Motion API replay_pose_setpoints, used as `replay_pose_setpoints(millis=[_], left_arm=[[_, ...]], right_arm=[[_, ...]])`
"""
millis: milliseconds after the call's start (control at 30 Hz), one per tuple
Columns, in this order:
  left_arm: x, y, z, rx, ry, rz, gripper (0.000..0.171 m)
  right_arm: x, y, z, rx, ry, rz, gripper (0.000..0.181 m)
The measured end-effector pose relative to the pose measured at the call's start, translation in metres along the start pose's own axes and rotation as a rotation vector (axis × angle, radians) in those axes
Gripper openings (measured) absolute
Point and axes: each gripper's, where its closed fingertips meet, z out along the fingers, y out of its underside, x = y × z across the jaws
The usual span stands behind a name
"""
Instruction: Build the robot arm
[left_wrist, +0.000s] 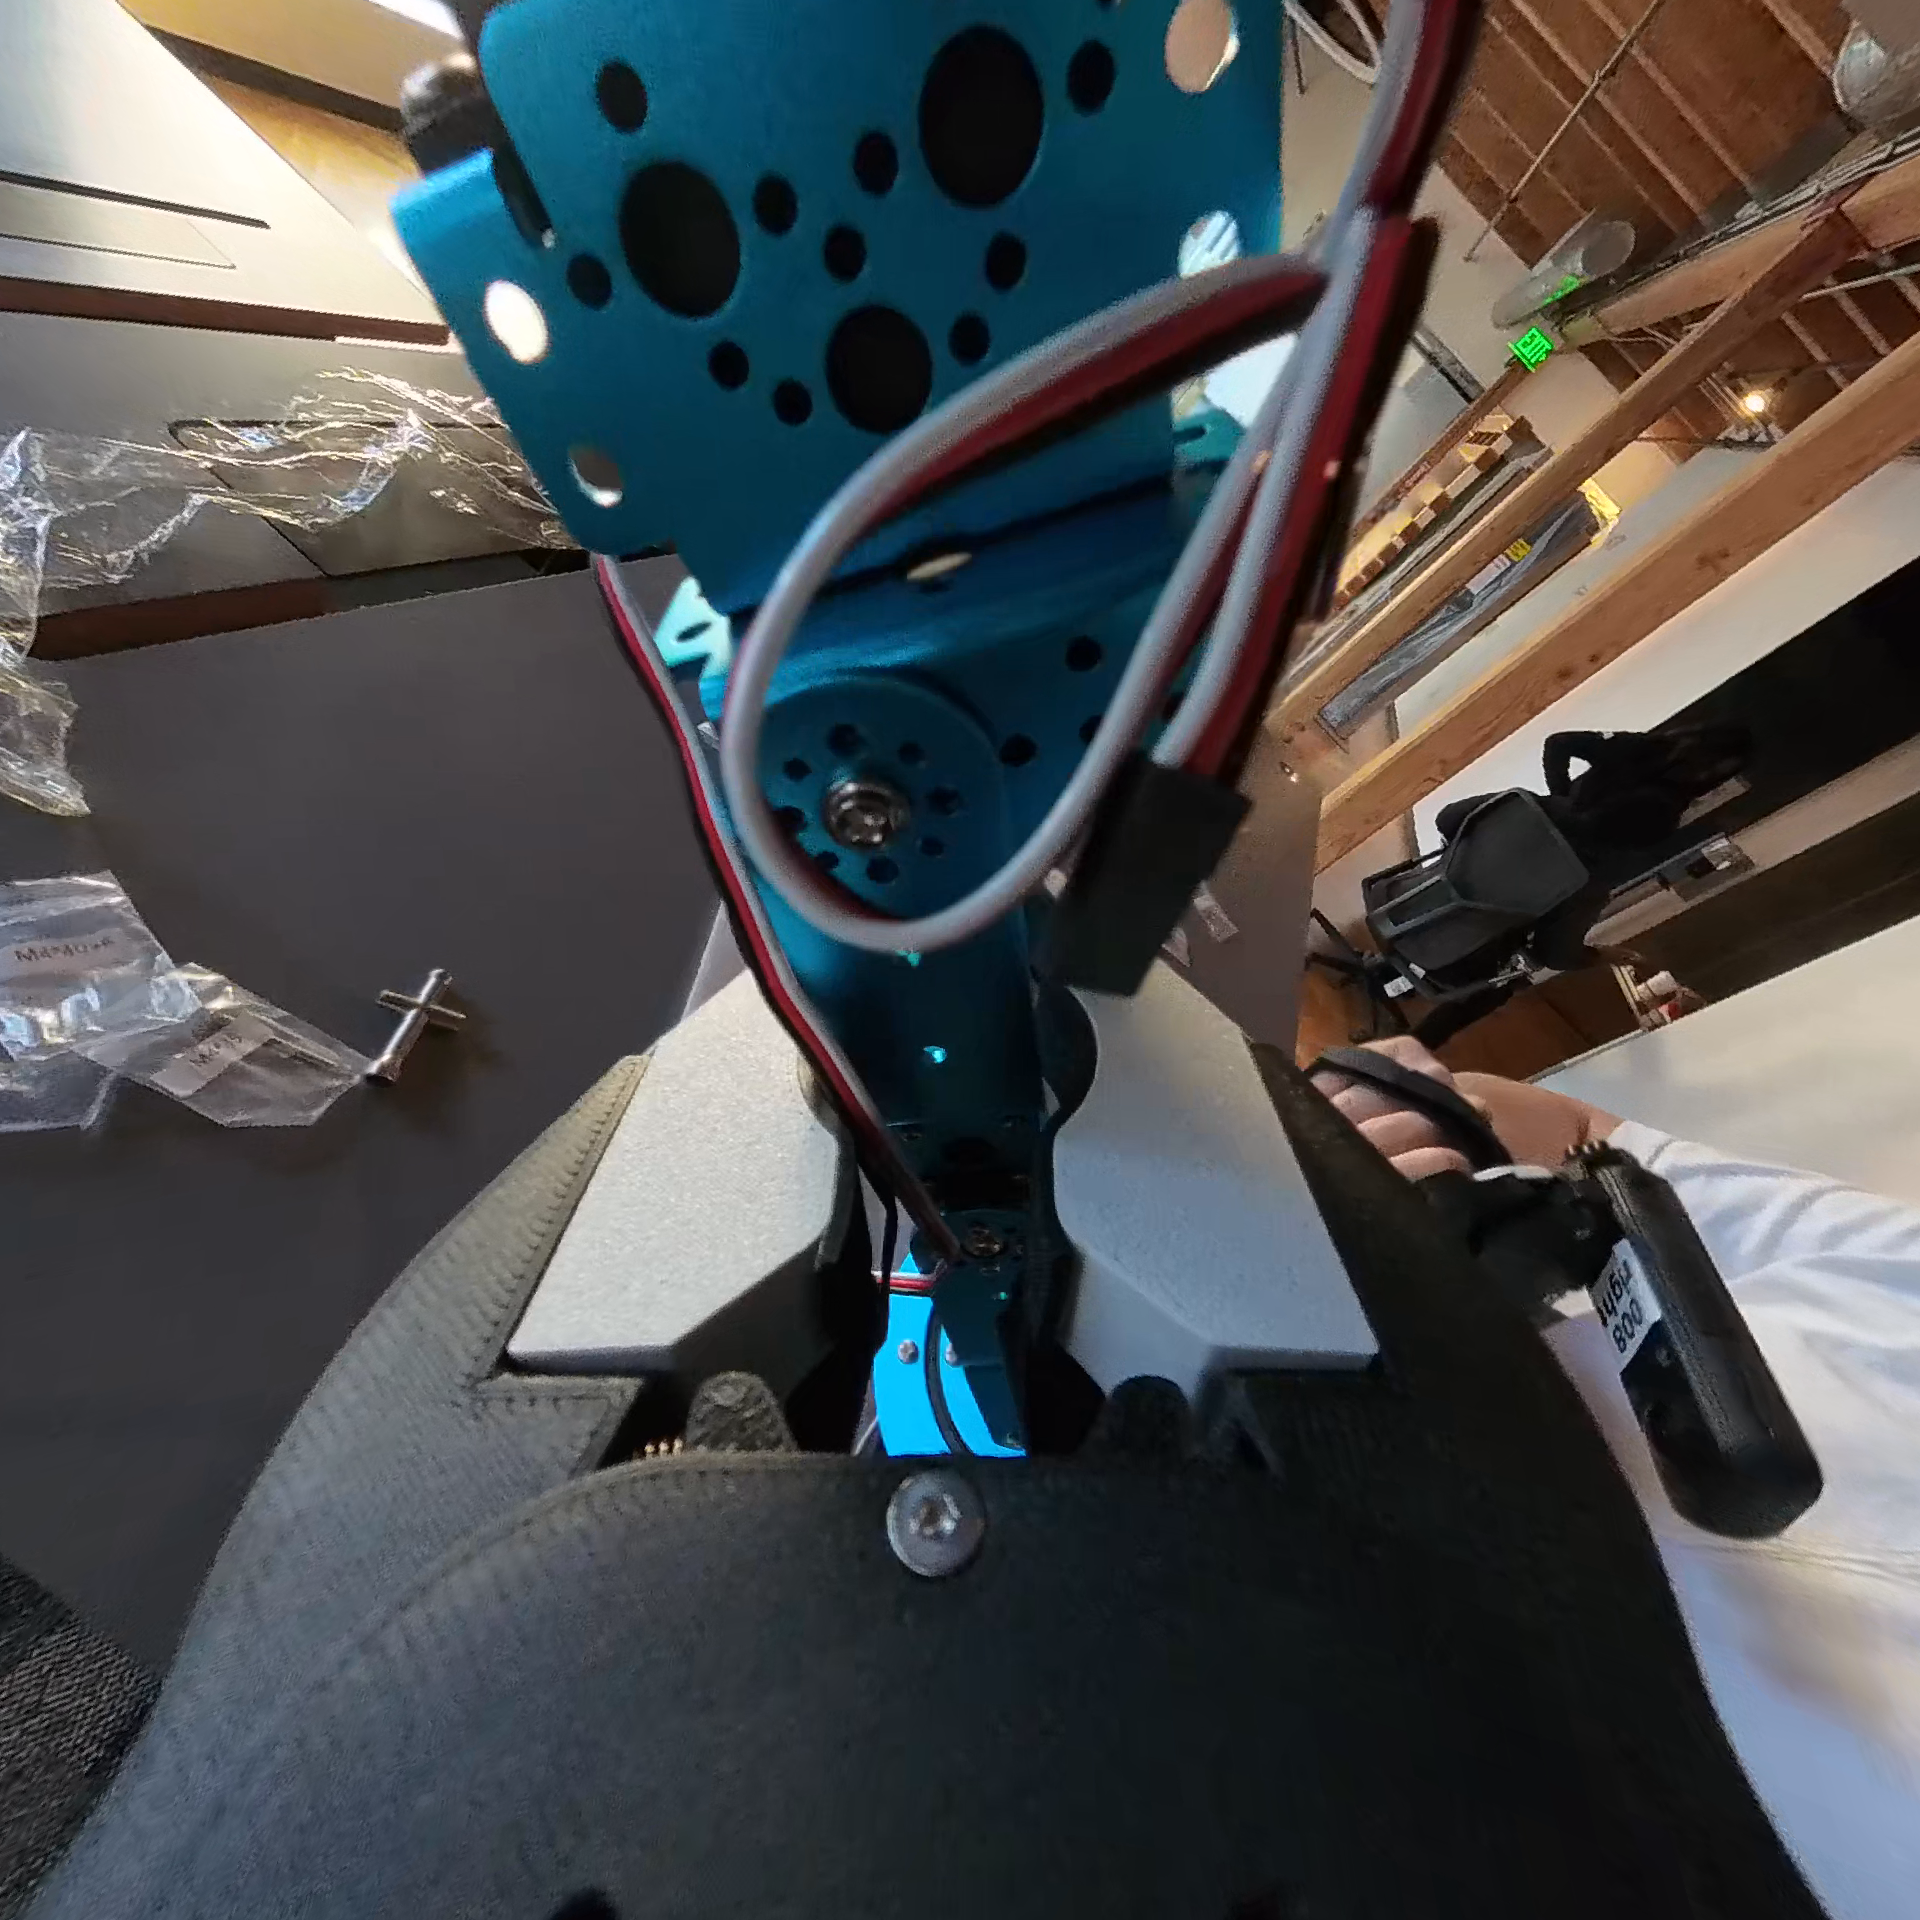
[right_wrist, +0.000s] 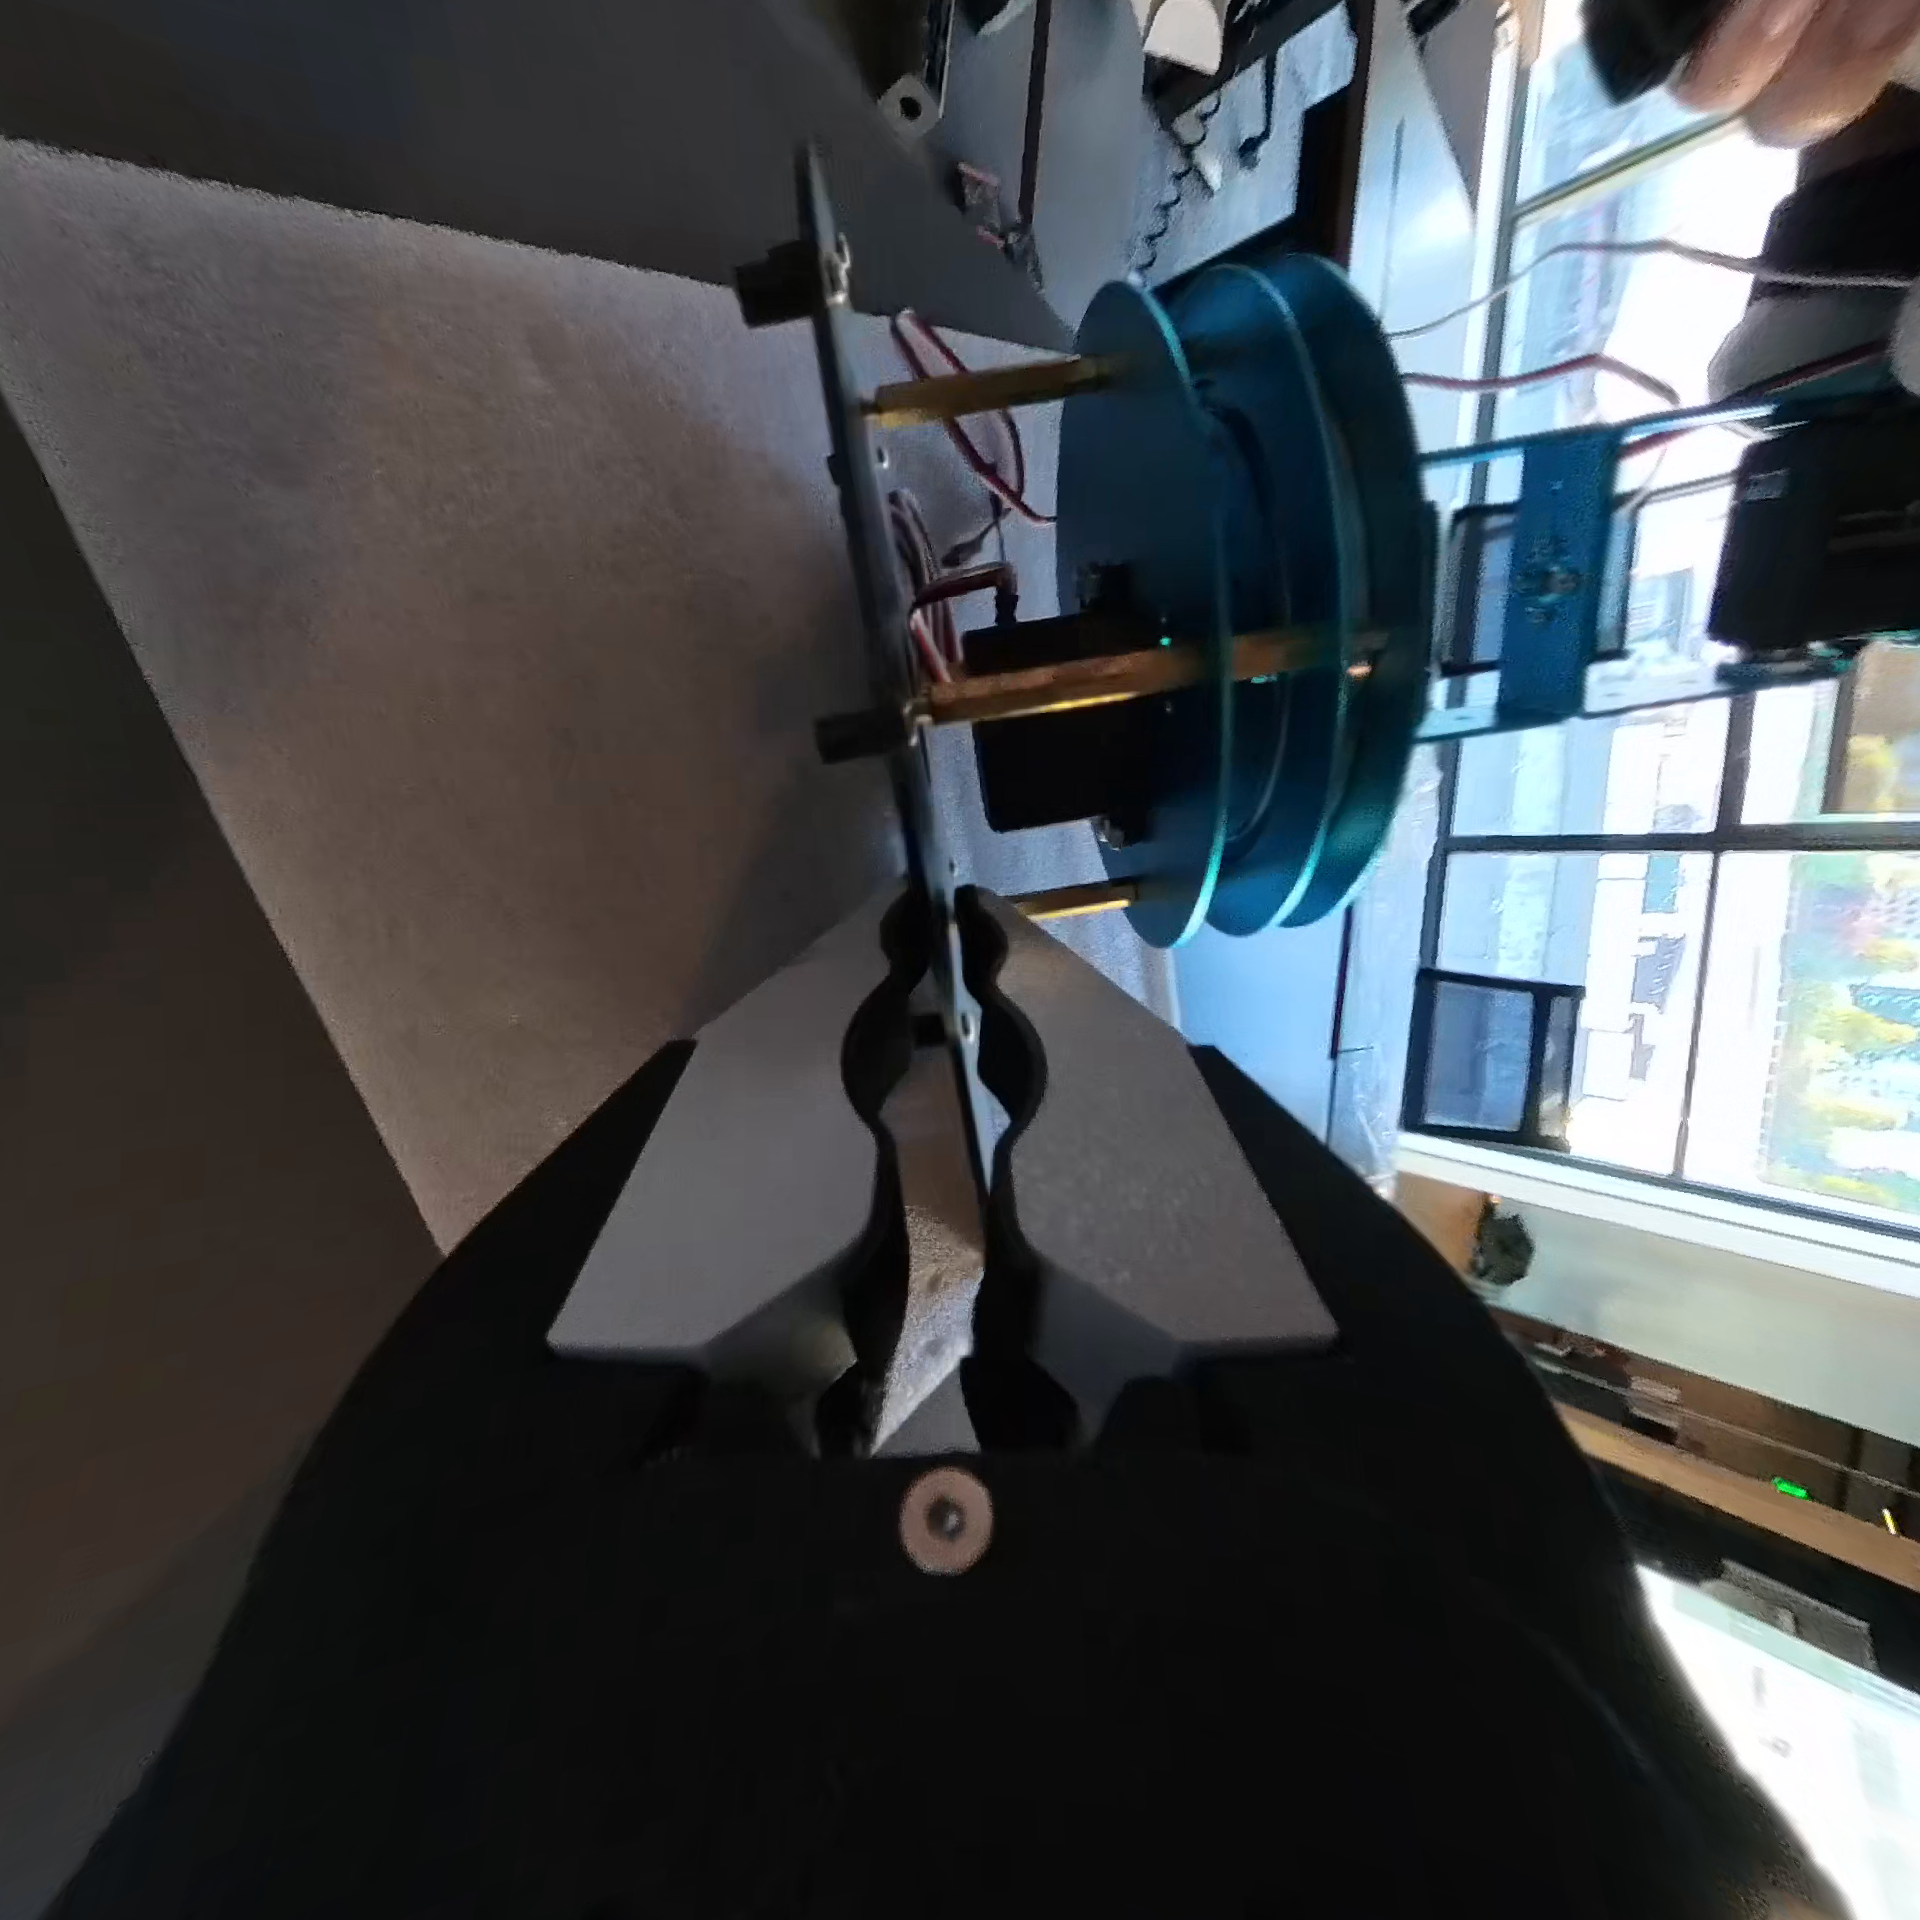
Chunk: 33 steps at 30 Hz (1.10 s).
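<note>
A: What's the big thing here?

B: A blue metal robot-arm kit (left_wrist: 831, 270), held off the dark bench (left_wrist: 364, 748) between the two claws. In the left wrist view it fills the middle, with its drilled plate far up and its narrow jointed end near the camera.

A: Who has which end?

B: The left claw (left_wrist: 940, 1340) is closed around the narrow blue-and-black joint, its pale fingers (left_wrist: 675, 1195) on either side. The right claw (right_wrist: 951, 935) is pinched nearly shut on the edge of the thin base plate (right_wrist: 883, 499), which runs edge-on away from it. I'd judge one end is steadied while the other carries the base.

A: What sits on that plate?

B: Brass posts (right_wrist: 1081, 681) carry the stacked blue discs (right_wrist: 1247, 603) to the right of it, with a black motor block (right_wrist: 1070, 727) between plate and discs.

A: And the wires?

B: A grey, red and dark ribbon cable (left_wrist: 935, 644) loops loose in front of the blue arm and ends in a black plug (left_wrist: 1143, 873) hanging free, unconnected as far as I can tell.

A: Anything smaller?

B: Crumpled clear bags (left_wrist: 156, 1018) on the left of the bench, and a small cross-shaped metal wrench (left_wrist: 416, 1018) just beside them.
</note>
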Motion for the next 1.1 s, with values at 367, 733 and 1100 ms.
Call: replay_pose_setpoints(millis=[367,733,1100], left_arm=[[-0.009,-0.001,0.008,-0.028,0.027,-0.056,0.026],[-0.024,-0.002,0.005,-0.022,0.060,-0.126,0.026],[-0.034,0.001,0.012,-0.036,0.093,-0.196,0.026]], right_arm=[[0.000,-0.001,0.010,-0.080,-0.046,0.042,0.001],[0.008,-0.004,0.011,-0.120,-0.144,0.098,0.000],[0.010,-0.006,0.008,-0.147,-0.197,0.138,0.000]])
